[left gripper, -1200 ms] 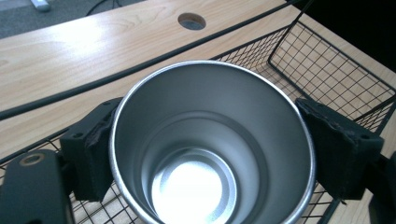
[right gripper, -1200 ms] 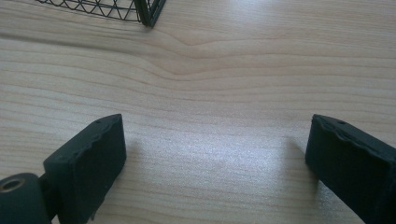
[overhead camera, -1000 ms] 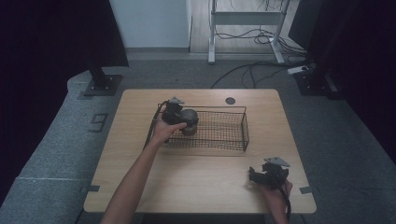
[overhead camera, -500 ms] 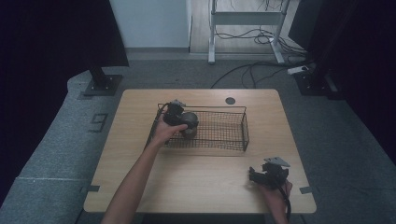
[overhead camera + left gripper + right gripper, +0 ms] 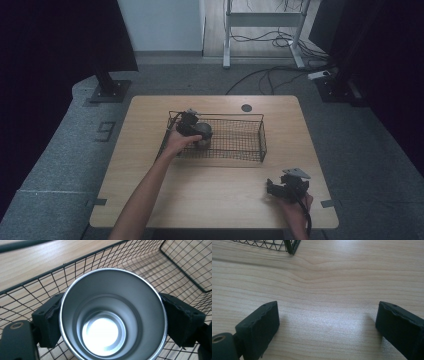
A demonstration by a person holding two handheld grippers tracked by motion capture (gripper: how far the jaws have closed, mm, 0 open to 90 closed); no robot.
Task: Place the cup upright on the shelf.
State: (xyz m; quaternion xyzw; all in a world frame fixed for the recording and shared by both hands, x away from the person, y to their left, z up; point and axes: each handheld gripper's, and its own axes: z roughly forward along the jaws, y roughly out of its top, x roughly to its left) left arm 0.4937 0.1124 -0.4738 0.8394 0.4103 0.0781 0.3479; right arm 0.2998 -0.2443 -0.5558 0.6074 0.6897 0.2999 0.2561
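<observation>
we have the left gripper (image 5: pixel 110 322) fingers pinching the steel cup (image 5: pixel 112 315) inside the wire basket (image 5: pixel 240 137) at center frame, release pending; right gripper (image 5: pixel 327 327) fingers spread, idle lower right on the table (image 5: pixel 220 195).

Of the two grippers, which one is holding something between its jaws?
The left gripper, at the wire basket, grips a steel cup. The right gripper stands open over bare table.

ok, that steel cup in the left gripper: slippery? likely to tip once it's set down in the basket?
Probably slippery: the steel cup has smooth, shiny walls, and the left gripper clamps only its rim sides. Rigid, so it shouldn't deform. It looks tapered toward the base, so it may wobble on the wire basket mesh.
</observation>
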